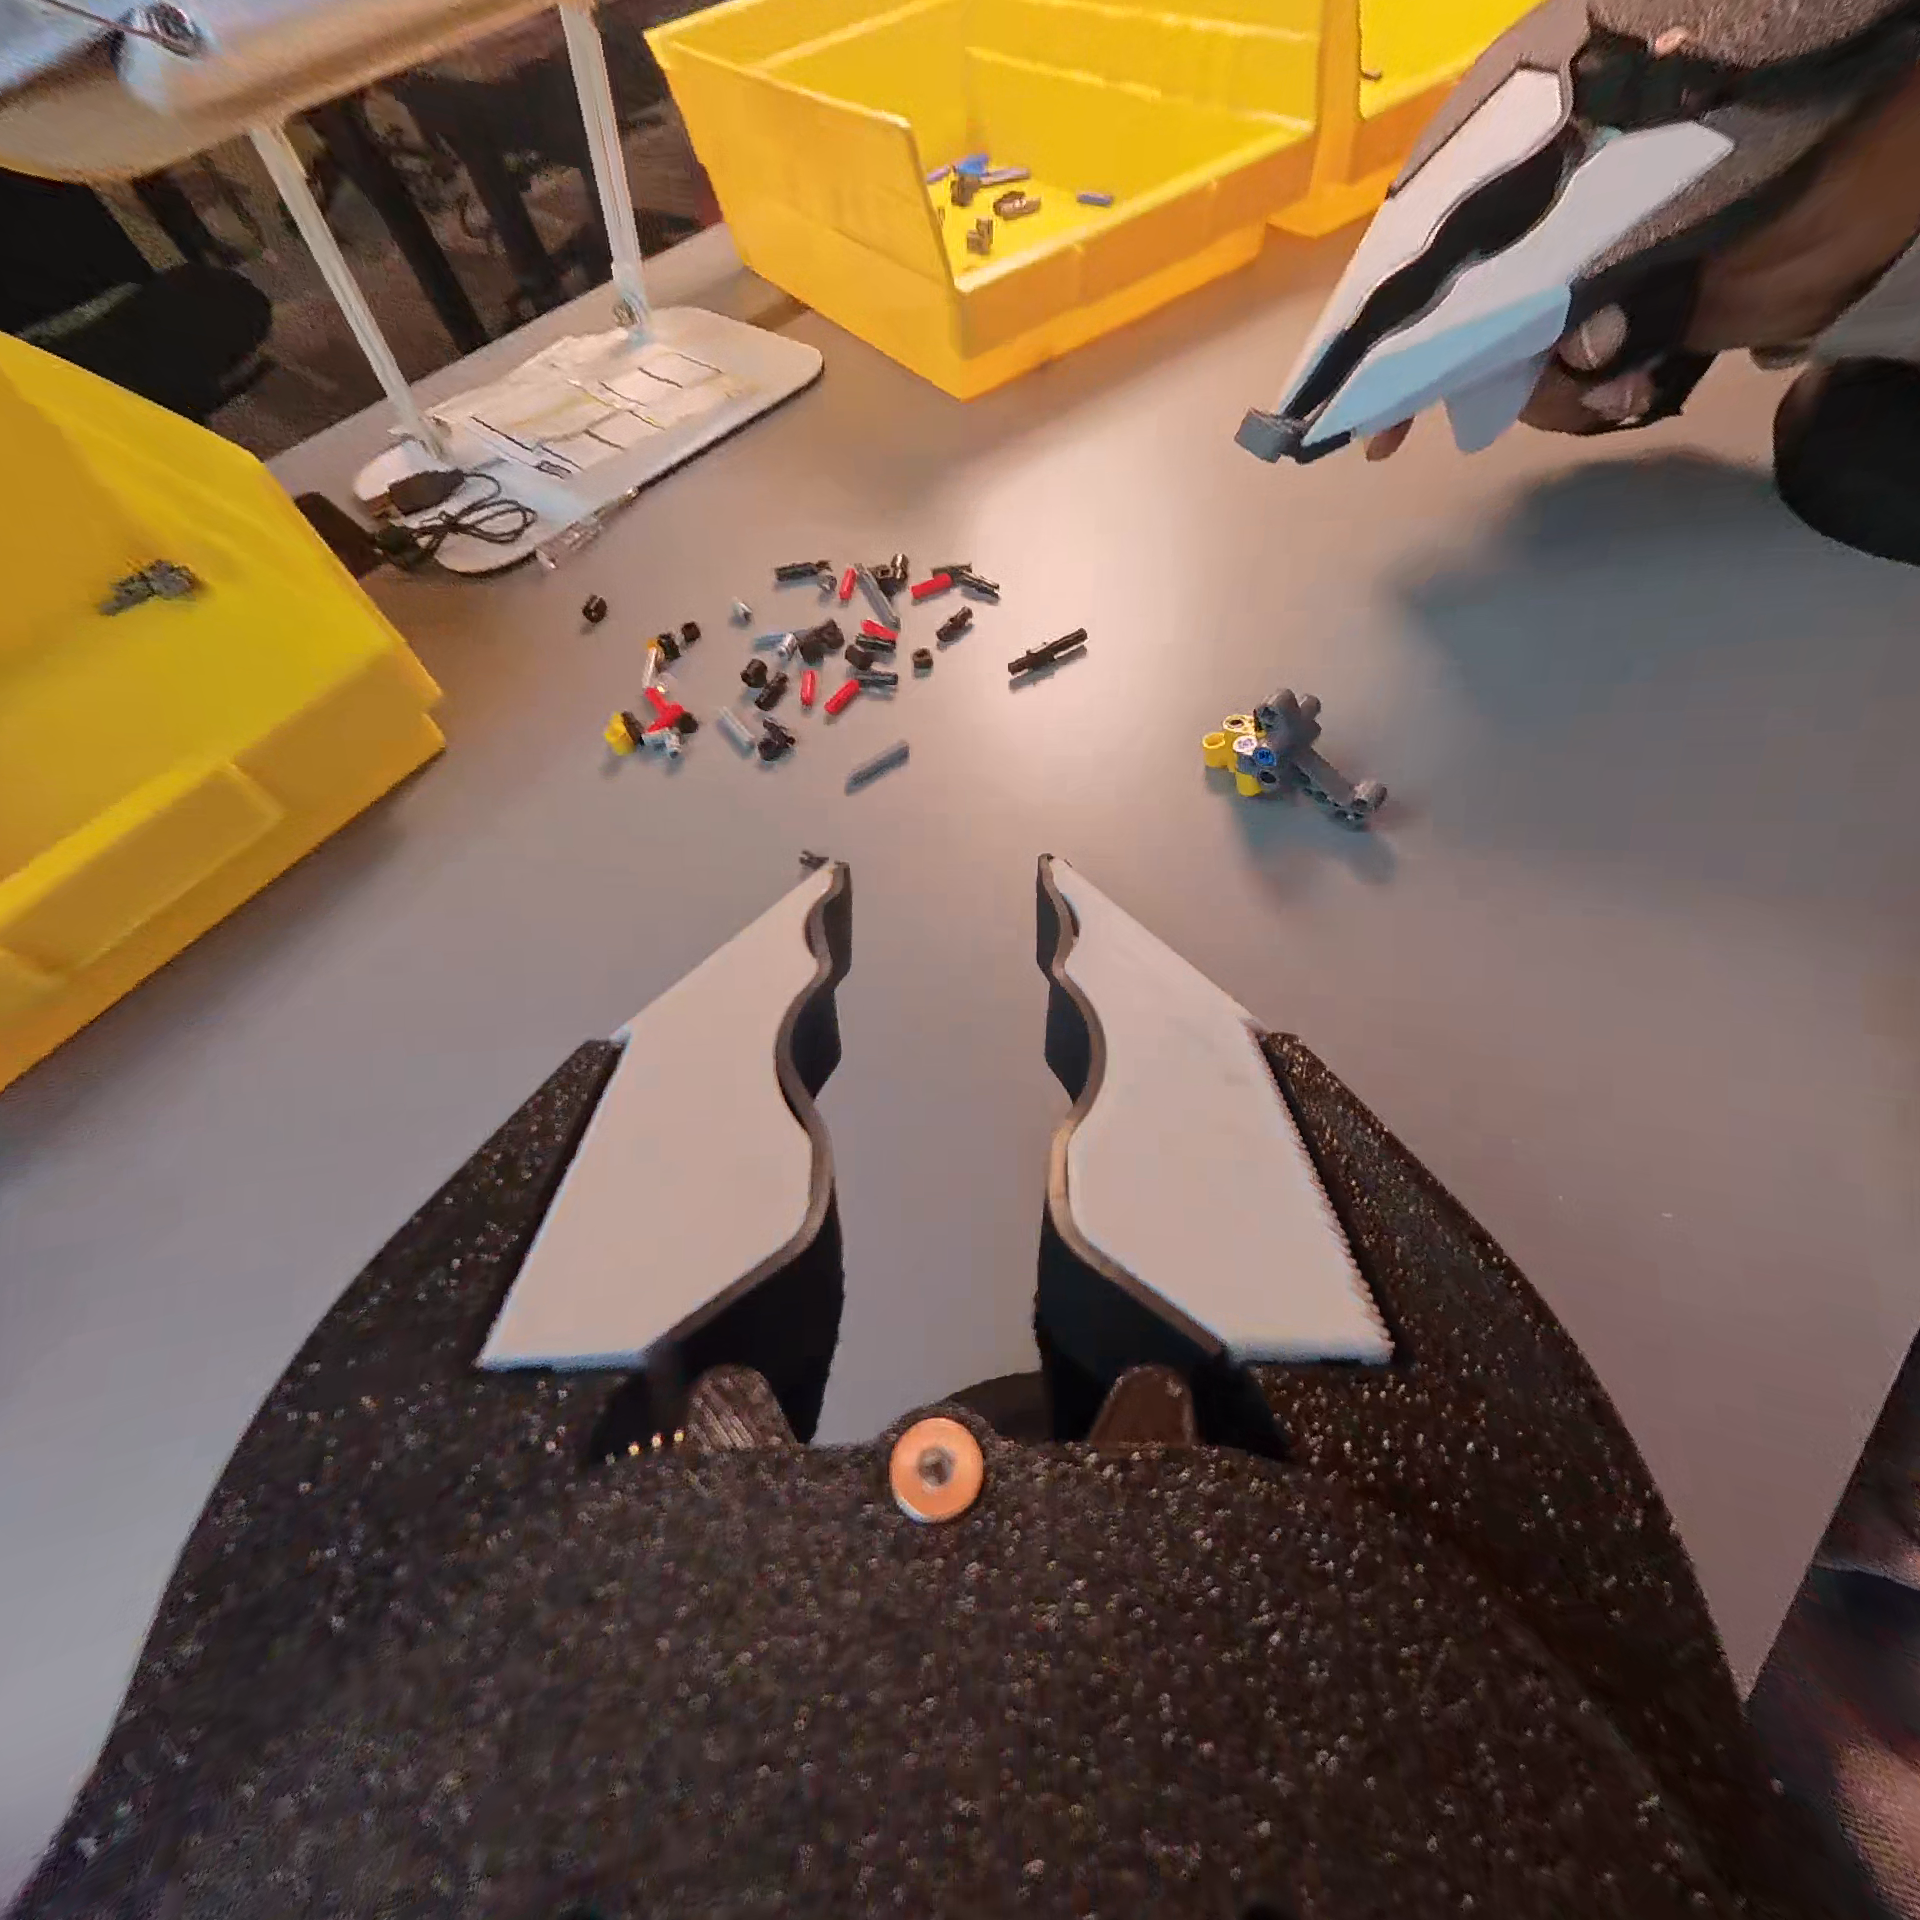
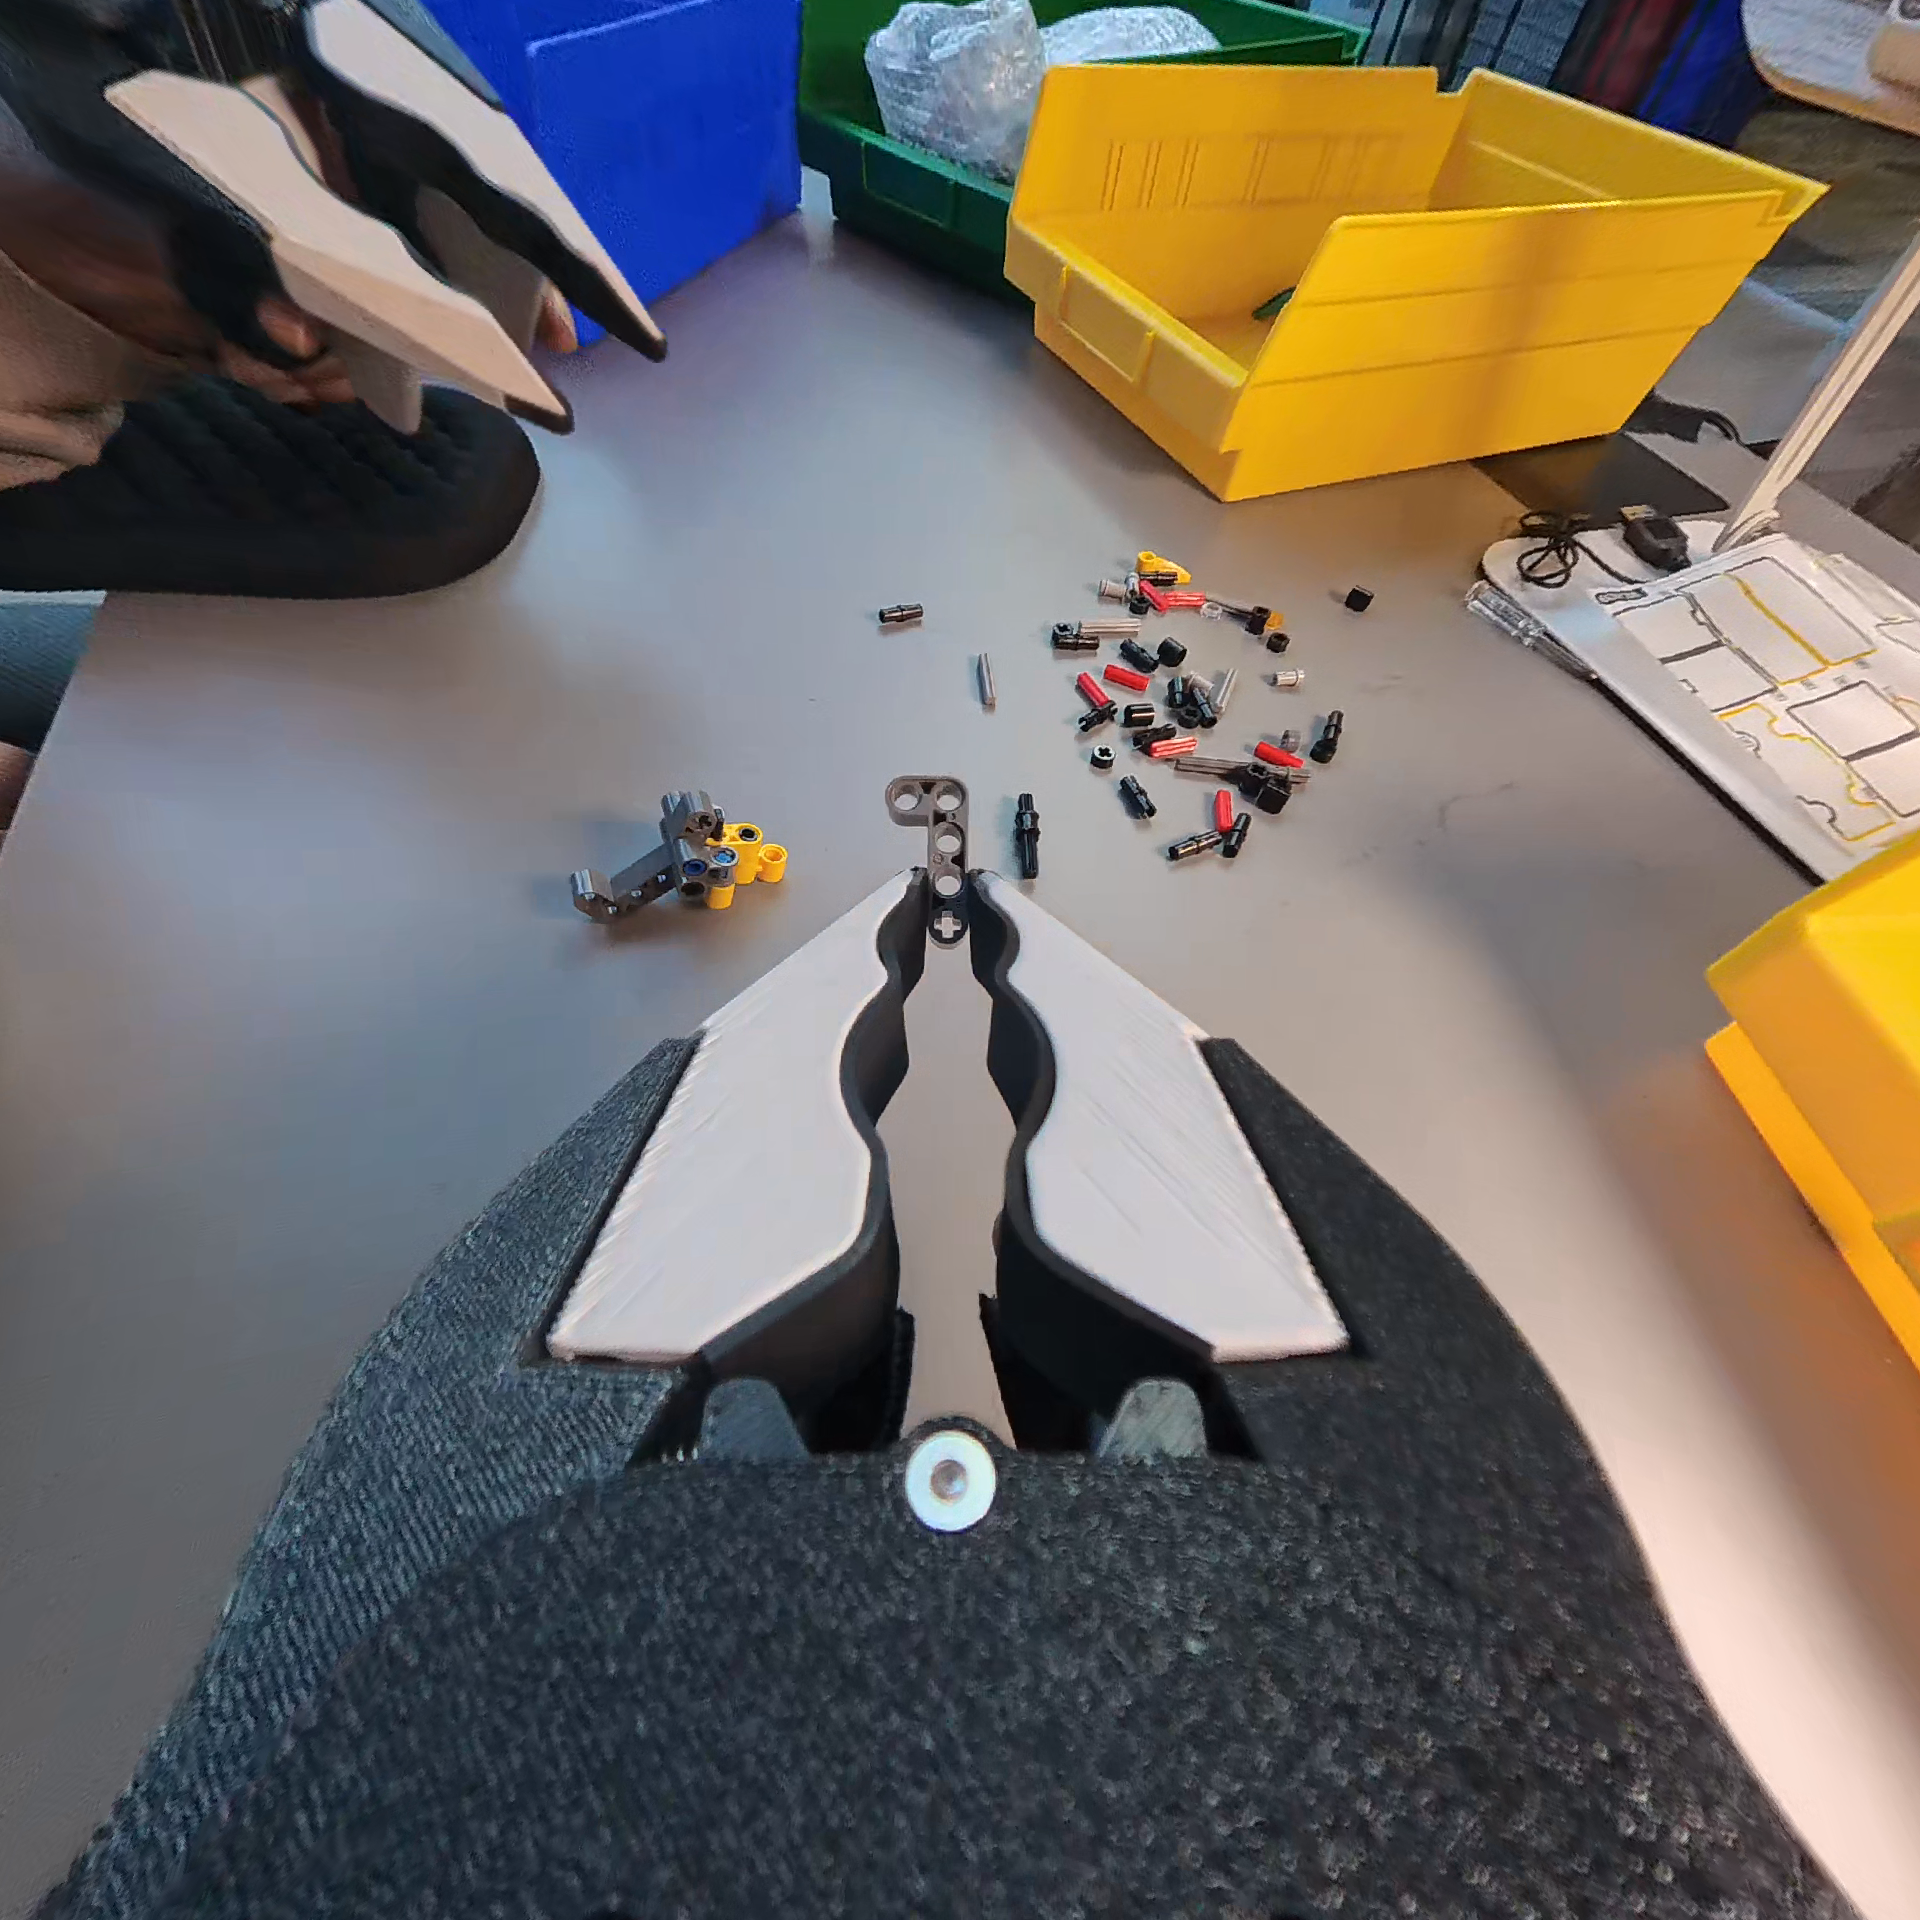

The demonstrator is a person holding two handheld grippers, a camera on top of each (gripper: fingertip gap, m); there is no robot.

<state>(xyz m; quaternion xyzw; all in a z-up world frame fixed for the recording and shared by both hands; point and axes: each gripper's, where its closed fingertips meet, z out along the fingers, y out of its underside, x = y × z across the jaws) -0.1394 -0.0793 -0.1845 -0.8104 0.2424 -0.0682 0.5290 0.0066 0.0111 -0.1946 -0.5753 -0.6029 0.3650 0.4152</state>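
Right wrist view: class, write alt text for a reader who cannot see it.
The right gripper is shut on a grey L-shaped beam above a grey table. Beyond lie scattered small pins, a grey-and-yellow assembly and a yellow bin.

Bare grey table [image 1: 1558, 1039] ahead; scattered small parts [image 1: 810, 665] and yellow bins [image 1: 935, 208] crowd the far side

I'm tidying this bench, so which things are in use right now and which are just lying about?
In use:
right gripper, shut on a grey holed beam
left gripper, open, holding nothing

Lying about:
small grey and yellow assembly
scattered pins
yellow bins
instruction sheet
cable
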